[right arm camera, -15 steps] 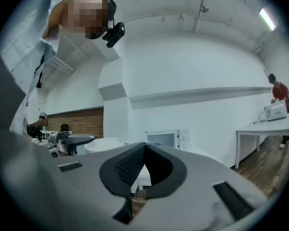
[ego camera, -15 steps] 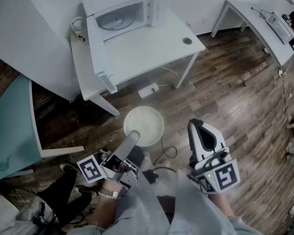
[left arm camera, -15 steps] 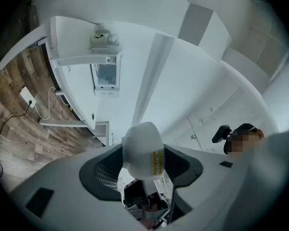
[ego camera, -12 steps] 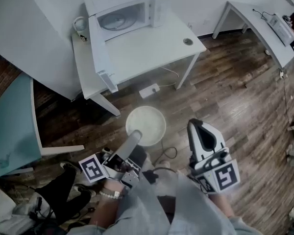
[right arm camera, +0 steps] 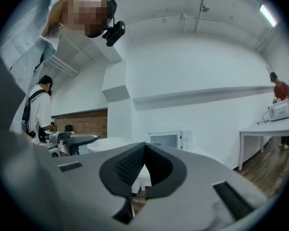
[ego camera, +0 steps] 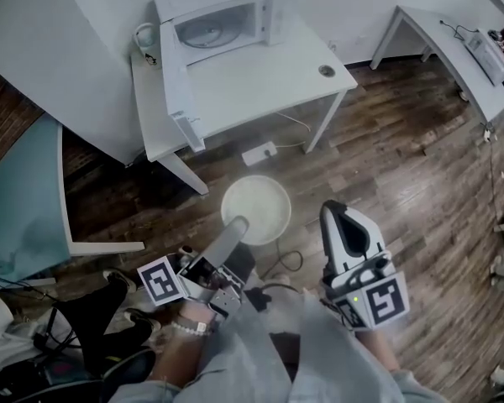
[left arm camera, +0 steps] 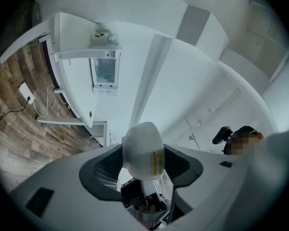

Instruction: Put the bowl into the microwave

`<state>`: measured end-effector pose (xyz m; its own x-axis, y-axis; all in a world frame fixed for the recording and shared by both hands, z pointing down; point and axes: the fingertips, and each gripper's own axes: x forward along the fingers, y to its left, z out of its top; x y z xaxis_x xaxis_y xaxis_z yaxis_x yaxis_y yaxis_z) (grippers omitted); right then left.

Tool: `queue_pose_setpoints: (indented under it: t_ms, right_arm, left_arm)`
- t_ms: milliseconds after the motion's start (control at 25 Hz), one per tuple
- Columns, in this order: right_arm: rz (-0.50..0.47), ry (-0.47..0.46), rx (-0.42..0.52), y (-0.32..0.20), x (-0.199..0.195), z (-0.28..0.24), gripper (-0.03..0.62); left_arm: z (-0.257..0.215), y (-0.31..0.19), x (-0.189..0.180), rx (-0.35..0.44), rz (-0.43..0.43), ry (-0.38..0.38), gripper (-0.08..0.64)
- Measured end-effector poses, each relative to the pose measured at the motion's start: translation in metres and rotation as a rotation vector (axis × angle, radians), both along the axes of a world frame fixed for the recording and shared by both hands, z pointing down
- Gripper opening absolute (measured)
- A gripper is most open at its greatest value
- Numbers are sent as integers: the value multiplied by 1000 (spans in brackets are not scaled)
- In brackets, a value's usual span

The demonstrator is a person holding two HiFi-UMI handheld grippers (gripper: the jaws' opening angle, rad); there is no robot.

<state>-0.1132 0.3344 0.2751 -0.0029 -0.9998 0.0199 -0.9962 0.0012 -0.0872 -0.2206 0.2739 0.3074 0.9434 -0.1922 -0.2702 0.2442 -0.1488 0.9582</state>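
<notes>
A white bowl (ego camera: 256, 209) hangs above the wooden floor, with my left gripper (ego camera: 236, 225) shut on its near rim. In the left gripper view the bowl (left arm camera: 143, 150) fills the gap between the two dark pads. The white microwave (ego camera: 218, 23) stands at the back of a white table (ego camera: 269, 78), and its door (ego camera: 176, 82) is swung wide open. My right gripper (ego camera: 338, 212) is held to the right of the bowl, its jaws shut (right arm camera: 143, 150) with nothing between them. From there I see the bowl (right arm camera: 108, 143) at the left and the microwave (right arm camera: 166, 139) ahead.
A mug (ego camera: 144, 36) sits left of the microwave. On the floor in front of the table lie a power strip (ego camera: 259, 153) and a cable (ego camera: 286, 263). A teal table (ego camera: 21, 200) is at the left and another white table (ego camera: 454, 40) at the right.
The bowl and my left gripper have drifted slightly up and right in the head view, and the table with the microwave has come a little nearer. The right gripper keeps its place.
</notes>
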Motion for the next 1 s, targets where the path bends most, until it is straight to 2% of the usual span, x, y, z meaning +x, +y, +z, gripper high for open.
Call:
queue_pose_setpoints:
  t_ms: [160, 320, 440, 800, 1000]
  right_arm:
    - [21, 30, -6, 9, 5, 3, -3]
    - [32, -18, 27, 20, 12, -1, -2]
    - [31, -18, 8, 33, 18, 5, -2]
    - [23, -35, 38, 71, 27, 3, -2]
    - [50, -24, -4, 93, 38, 15, -2]
  left_arm:
    - [-3, 5, 3, -3, -2, 7, 245]
    - [-6, 15, 7, 3, -8, 15, 245]
    - [-9, 25, 9, 8, -16, 19, 245]
    - [-8, 44, 12, 24, -73, 24, 245]
    - [-5, 60, 18, 9, -81, 31, 245]
